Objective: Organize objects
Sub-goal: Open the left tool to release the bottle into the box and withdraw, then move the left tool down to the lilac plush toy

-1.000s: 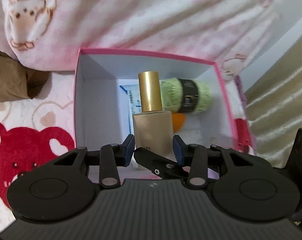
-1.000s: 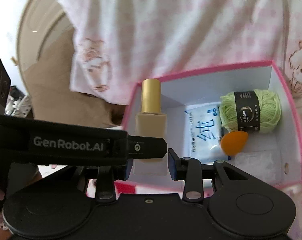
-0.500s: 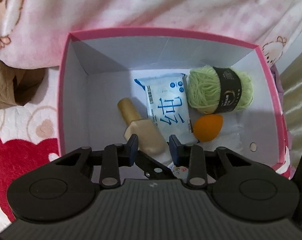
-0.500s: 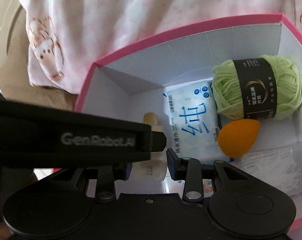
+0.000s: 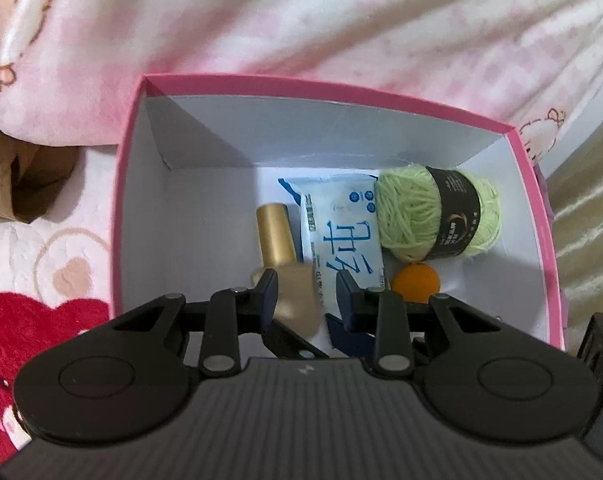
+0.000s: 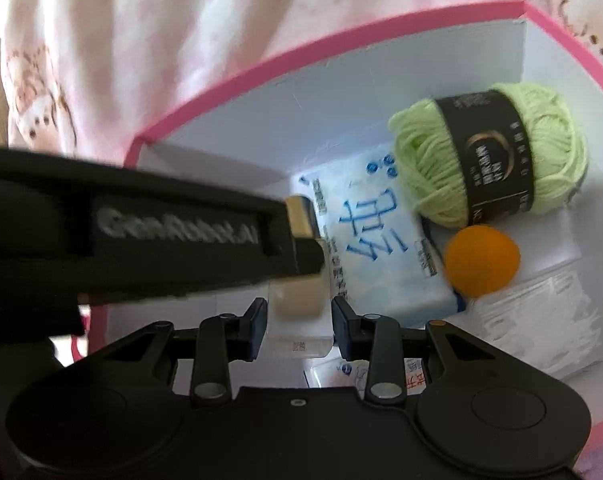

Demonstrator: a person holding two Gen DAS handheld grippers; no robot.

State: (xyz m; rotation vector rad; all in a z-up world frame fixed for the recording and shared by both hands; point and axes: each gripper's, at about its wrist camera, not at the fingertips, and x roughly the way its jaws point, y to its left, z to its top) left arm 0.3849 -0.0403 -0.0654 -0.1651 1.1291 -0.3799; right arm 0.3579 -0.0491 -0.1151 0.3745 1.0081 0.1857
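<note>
A beige bottle with a gold cap [image 5: 279, 254] lies inside the pink box [image 5: 129, 184], cap pointing away, left of a blue-and-white tissue pack [image 5: 341, 236]. My left gripper [image 5: 306, 294] stands with both pads a little off the bottle's sides. My right gripper [image 6: 300, 320] has its pads against the bottle's base [image 6: 299, 320]. The left gripper's finger [image 6: 141, 236] crosses the right wrist view and hides most of the bottle.
In the box also lie a green yarn ball [image 5: 437, 216] with a black band, an orange sponge [image 5: 415, 282] and a clear packet [image 6: 533, 320]. A pink-and-white quilt [image 5: 301, 32] lies behind the box. A red bear-print blanket [image 5: 29, 320] is at the left.
The bottle has gone from upright above the box rim to lying on the box floor. Both grippers came down into the box with it. The left jaws have spread a little.
</note>
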